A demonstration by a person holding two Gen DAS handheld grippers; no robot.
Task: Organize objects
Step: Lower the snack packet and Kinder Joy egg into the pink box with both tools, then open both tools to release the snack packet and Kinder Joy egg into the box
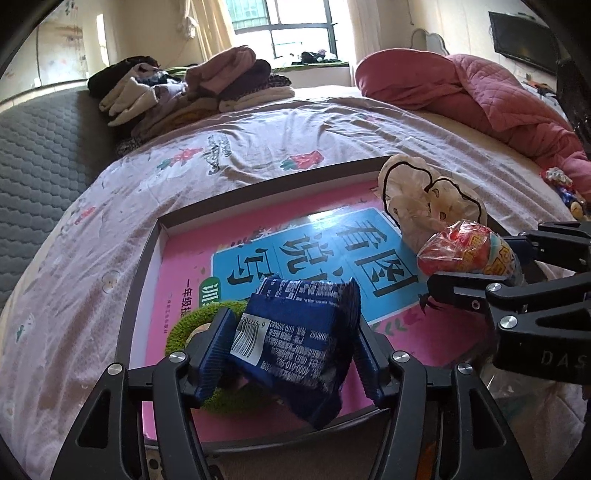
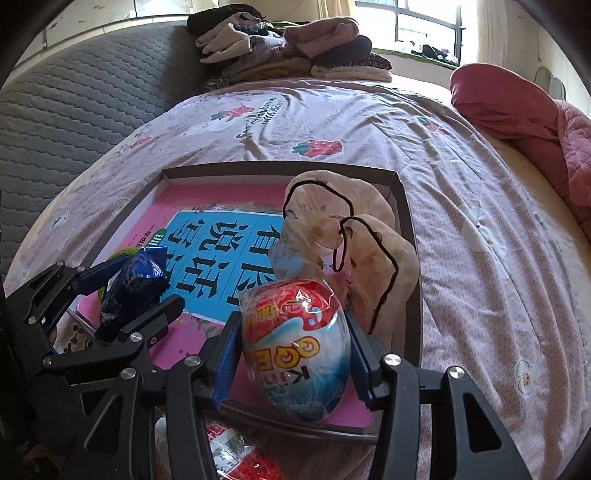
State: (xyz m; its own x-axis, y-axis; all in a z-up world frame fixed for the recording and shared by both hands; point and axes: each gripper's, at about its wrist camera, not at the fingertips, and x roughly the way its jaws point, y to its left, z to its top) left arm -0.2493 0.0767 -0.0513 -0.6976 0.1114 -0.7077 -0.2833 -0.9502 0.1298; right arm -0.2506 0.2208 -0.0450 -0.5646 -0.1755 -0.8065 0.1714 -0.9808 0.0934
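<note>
Left wrist view has my left claw (image 1: 291, 354) clamped on the blue snack packet (image 1: 295, 343) over the tray (image 1: 136, 280) on the bed (image 1: 258, 147) — right claw (image 2: 295, 354) squeezing the wrapped toy egg (image 2: 299, 347) just beside it.

a bed (image 1: 258, 155) fills the room, spread with a pale lilac sheet (image 2: 461, 192) printed with strawberries. a grey quilted mattress (image 1: 40, 155) stands against its far left side. folded clothes (image 1: 192, 88) are piled near the head, and a rumpled pink quilt (image 1: 480, 99) lies to the right. behind, a barred window (image 1: 291, 26) with cream curtains (image 1: 210, 26) lets in bright daylight. a dark television (image 1: 524, 40) hangs on the cream wall (image 1: 461, 22).
</note>
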